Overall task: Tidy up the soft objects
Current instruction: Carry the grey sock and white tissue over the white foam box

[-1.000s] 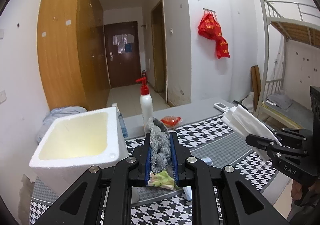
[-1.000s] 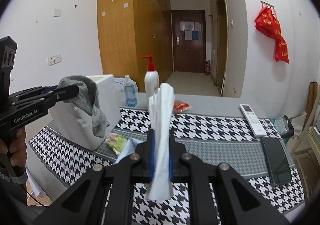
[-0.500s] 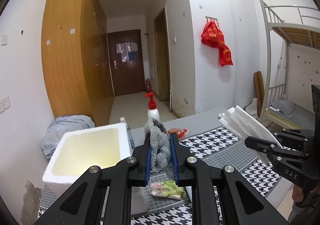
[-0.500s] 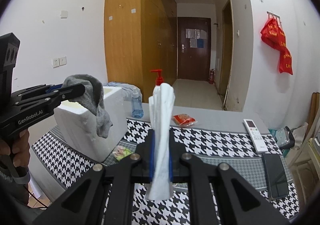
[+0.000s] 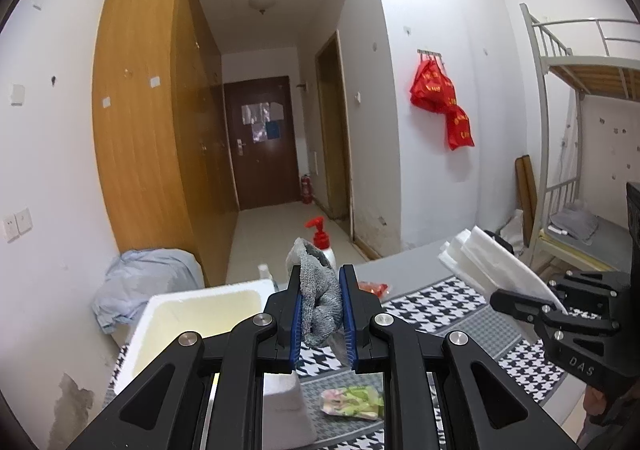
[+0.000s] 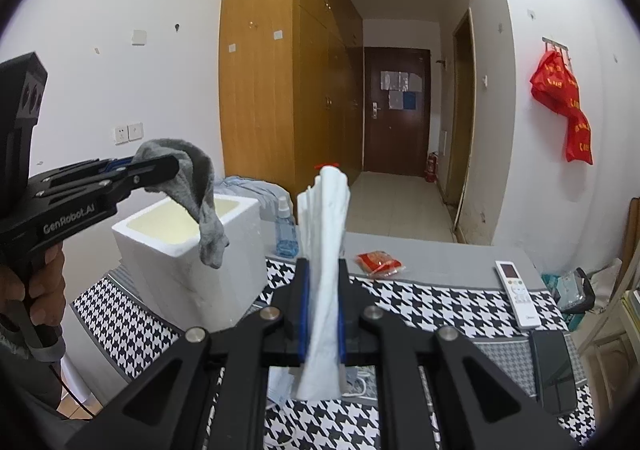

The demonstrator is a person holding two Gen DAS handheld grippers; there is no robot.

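Observation:
My left gripper (image 5: 320, 282) is shut on a grey sock (image 5: 318, 300), held high above the table. In the right wrist view the sock (image 6: 200, 202) hangs from the left gripper (image 6: 160, 170) over the near rim of the open white foam box (image 6: 184, 246). The box also shows in the left wrist view (image 5: 176, 318), below and left of the gripper. My right gripper (image 6: 322, 274) is shut on a folded white cloth (image 6: 326, 262), held upright above the table; the cloth also shows in the left wrist view (image 5: 492, 262).
The table has a houndstooth cloth (image 6: 440, 298). On it are a red-pump bottle (image 5: 322, 240), a blue spray bottle (image 6: 286, 234), a red packet (image 6: 378, 262), a remote (image 6: 516, 292), a phone (image 6: 554, 370) and a green-pink packet (image 5: 352, 402). A bunk bed (image 5: 580, 130) stands right.
Both grippers have risen with their loads. The left gripper has moved toward the foam box, so the sock now hangs at the box's rim.

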